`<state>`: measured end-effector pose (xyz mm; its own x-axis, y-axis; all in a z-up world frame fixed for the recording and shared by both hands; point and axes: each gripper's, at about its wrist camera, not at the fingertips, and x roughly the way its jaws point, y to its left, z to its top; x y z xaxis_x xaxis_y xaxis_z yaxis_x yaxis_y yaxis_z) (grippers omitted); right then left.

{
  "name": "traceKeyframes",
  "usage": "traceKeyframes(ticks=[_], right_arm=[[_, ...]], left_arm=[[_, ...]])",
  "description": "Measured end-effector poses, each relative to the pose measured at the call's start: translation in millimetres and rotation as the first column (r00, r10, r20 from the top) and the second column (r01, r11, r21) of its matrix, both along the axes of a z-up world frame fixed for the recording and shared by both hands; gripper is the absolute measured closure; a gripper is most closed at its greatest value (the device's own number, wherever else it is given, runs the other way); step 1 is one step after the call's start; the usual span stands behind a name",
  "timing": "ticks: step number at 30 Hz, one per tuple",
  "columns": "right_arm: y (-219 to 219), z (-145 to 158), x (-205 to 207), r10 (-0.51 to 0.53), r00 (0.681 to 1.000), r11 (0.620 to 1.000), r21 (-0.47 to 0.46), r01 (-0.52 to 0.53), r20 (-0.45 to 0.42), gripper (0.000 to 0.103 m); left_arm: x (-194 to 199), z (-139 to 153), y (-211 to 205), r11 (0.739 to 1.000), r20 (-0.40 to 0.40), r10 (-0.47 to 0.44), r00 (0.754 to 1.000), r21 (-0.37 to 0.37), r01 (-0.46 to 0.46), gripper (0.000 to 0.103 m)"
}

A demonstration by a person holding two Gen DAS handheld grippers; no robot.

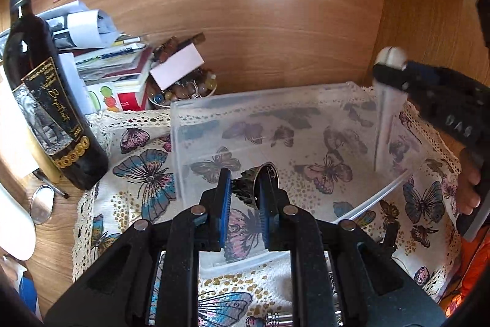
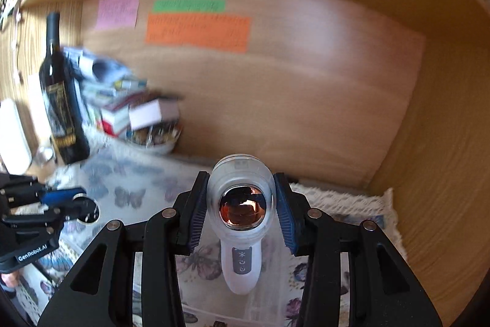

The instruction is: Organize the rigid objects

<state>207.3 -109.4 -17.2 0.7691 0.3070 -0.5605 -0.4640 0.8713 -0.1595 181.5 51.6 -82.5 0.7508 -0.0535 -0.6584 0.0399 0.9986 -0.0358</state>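
My left gripper (image 1: 243,186): jaws clamped on a small dark bell (image 1: 255,184), over the clear bin (image 1: 275,124). My right gripper (image 2: 240,204): jaws holding a white handheld device (image 2: 240,235), at 2 o'clock above the bin.

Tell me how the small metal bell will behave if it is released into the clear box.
The small metal bell, gripped by the left hand-held gripper, looks rigid, so it should not deform. Its round flared mouth suggests it may roll in an arc if it lands sideways. The clear plastic box has a smooth floor, so the bell may also slide.
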Motion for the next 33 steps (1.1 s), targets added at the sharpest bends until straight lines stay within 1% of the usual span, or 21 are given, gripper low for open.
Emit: traceKeyframes(ticks=[4, 6, 9, 12, 13, 14, 15, 16, 18, 21, 23, 24, 26, 27, 29, 31, 33], right_arm=[[5, -10, 11, 0.016, 0.998, 1.000, -0.020, -0.017, -0.063, 0.064], [6, -14, 15, 0.037, 0.993, 0.999, -0.023, -0.040, -0.108, 0.064], [13, -17, 18, 0.043, 0.992, 0.998, -0.048, -0.048, -0.115, 0.064], [18, -20, 19, 0.071, 0.986, 0.996, -0.050, -0.080, -0.153, 0.064], [19, -21, 19, 0.076, 0.984, 0.995, -0.049, -0.085, -0.162, 0.063], [21, -22, 19, 0.082, 0.982, 0.995, -0.049, -0.091, -0.170, 0.063], [22, -23, 17, 0.083, 0.980, 0.994, -0.052, -0.094, -0.178, 0.060], [22, -24, 16, 0.084, 0.980, 0.994, -0.055, -0.095, -0.180, 0.055], [22, -23, 12, 0.085, 0.981, 0.994, -0.049, -0.095, -0.176, 0.047], [18, -18, 5, 0.084, 0.983, 0.995, -0.037, -0.091, -0.164, 0.046], [14, -12, -1, 0.082, 0.985, 0.996, -0.025, -0.087, -0.153, 0.044], [12, -9, -3, 0.081, 0.986, 0.996, -0.017, -0.085, -0.146, 0.042], [5, 0, -14, 0.077, 0.990, 0.997, -0.001, -0.078, -0.118, 0.038], [3, 2, -18, 0.076, 0.991, 0.997, 0.002, -0.076, -0.107, 0.036], [-3, 7, -28, 0.077, 0.993, 0.997, 0.011, -0.076, -0.086, 0.034], [-8, 9, -40, 0.082, 0.994, 0.997, 0.021, -0.081, -0.071, 0.031], [-11, 9, -49, 0.085, 0.994, 0.996, 0.028, -0.084, -0.070, 0.029]], left_arm=[[4, -3, -2, 1.000, -0.012, -0.004, 1.000, 0.001, 0.004, 0.087], [5, -4, -1, 1.000, -0.016, -0.003, 1.000, 0.000, 0.003, 0.087], [5, -3, -1, 1.000, -0.014, -0.001, 1.000, 0.002, 0.001, 0.087], [3, -3, -3, 1.000, -0.008, -0.001, 1.000, 0.011, 0.001, 0.084], [2, -2, -4, 1.000, -0.003, -0.001, 1.000, 0.012, 0.001, 0.080], [1, -1, -4, 1.000, 0.002, 0.000, 1.000, 0.014, 0.000, 0.074], [-1, 0, -5, 1.000, 0.009, 0.003, 1.000, 0.014, -0.003, 0.071], [-3, 1, -5, 1.000, 0.019, 0.004, 1.000, 0.017, -0.005, 0.067], [-7, 4, -7, 1.000, 0.033, 0.007, 0.999, 0.024, -0.008, 0.064], [-15, 11, -9, 1.000, 0.052, 0.007, 0.999, 0.027, -0.009, 0.058], [-23, 18, -9, 0.999, 0.072, 0.014, 0.997, 0.033, -0.017, 0.048], [-28, 22, -9, 0.999, 0.085, 0.018, 0.996, 0.038, -0.022, 0.046], [-39, 30, -9, 0.998, 0.118, 0.028, 0.993, 0.052, -0.034, 0.034], [-44, 33, -9, 0.998, 0.130, 0.030, 0.991, 0.057, -0.038, 0.030], [-56, 39, -8, 0.996, 0.158, 0.040, 0.987, 0.069, -0.051, 0.016], [-65, 42, -6, 0.995, 0.172, 0.052, 0.984, 0.075, -0.065, 0.010], [-74, 41, -5, 0.994, 0.167, 0.063, 0.984, 0.073, -0.076, 0.008]])
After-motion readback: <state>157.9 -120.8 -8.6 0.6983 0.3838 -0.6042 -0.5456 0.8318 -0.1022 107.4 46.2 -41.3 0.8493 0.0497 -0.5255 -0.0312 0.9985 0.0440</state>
